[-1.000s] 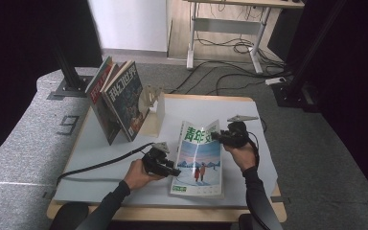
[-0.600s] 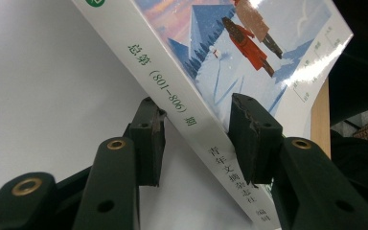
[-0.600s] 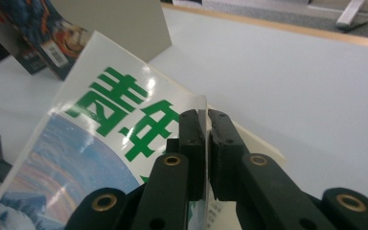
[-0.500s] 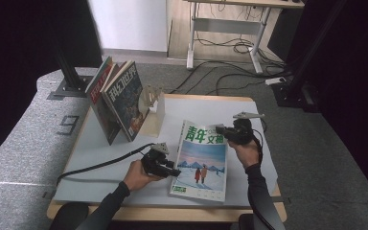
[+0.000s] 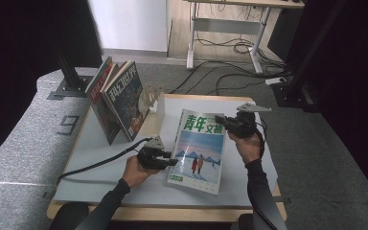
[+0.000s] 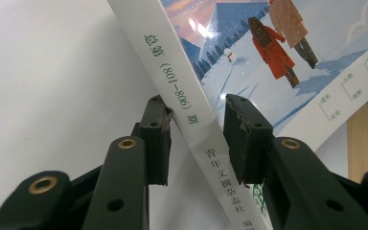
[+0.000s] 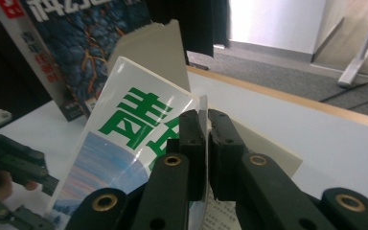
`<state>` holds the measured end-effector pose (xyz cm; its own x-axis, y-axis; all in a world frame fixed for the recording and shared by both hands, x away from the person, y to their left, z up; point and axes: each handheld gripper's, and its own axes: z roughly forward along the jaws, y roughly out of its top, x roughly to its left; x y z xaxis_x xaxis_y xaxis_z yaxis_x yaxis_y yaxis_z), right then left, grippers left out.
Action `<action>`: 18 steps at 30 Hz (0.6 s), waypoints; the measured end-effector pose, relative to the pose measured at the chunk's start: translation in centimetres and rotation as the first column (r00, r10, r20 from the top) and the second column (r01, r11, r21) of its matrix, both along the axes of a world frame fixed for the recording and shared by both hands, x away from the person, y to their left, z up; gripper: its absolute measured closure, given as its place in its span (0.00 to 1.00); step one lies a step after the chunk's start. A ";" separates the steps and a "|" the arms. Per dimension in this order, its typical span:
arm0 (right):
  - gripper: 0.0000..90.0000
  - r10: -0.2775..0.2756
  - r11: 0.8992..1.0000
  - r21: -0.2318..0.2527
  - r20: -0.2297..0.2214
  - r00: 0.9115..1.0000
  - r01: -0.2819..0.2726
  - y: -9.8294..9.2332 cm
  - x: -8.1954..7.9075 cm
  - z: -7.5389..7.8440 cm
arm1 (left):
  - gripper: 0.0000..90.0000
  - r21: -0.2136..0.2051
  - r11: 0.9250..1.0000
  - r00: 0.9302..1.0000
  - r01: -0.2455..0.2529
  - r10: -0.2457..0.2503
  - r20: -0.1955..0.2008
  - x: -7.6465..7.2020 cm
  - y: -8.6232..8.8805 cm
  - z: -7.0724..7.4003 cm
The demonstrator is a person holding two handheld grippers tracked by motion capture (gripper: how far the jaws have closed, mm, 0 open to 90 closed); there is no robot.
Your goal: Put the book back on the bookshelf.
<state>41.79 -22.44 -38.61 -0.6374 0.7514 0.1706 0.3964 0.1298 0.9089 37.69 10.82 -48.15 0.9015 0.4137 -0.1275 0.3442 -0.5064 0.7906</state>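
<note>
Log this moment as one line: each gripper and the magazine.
right gripper: shut on magazine cover, lifting | left gripper: closing, fingers astride spine, no clamp | magazine: top raised

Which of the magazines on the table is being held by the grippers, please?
The magazine with the snowy cover and green title, lying near the table's front. The right gripper pinches its cover; the others stand propped in the rack at the back left.

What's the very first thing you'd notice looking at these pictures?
The snowy magazine in the middle of the white table, with green letters on top and its far end tipped up. The right gripper pinches its top edge, and the left gripper has its jaws around the spine. Behind, at the left, more magazines stand leaning in a rack.
</note>
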 end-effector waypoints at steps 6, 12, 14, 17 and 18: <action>0.93 0.030 1.000 -0.006 0.027 0.999 -0.030 0.6 -0.9 0.4 | 0.71 0.001 1.000 1.000 -0.003 0.003 0.030 -0.7 0.5 -0.5; 0.92 0.057 0.998 0.009 0.045 0.997 -0.057 0.4 -1.7 0.6 | 0.72 0.000 1.000 0.999 0.003 -0.003 0.045 -1.2 0.8 -0.5; 0.91 0.064 0.998 -0.002 0.053 0.997 -0.064 0.4 -2.0 0.7 | 0.72 -0.005 1.000 0.999 0.002 -0.002 0.050 -1.4 0.9 -0.6; 0.90 0.069 0.998 -0.017 0.067 0.995 -0.068 0.6 -2.3 0.8 | 0.73 -0.018 1.000 0.999 0.002 -0.002 0.048 -1.6 1.2 -0.7; 0.89 0.069 0.997 -0.028 0.070 0.995 -0.067 0.6 -2.4 0.9 | 0.73 -0.020 1.000 0.999 0.003 -0.003 0.047 -1.7 1.2 -0.7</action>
<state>39.38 -21.81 -37.74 -0.6968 0.7096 0.1046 0.3204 0.1776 0.9305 36.00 12.06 -48.83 0.9079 0.4087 -0.0931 0.3046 -0.4909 0.8162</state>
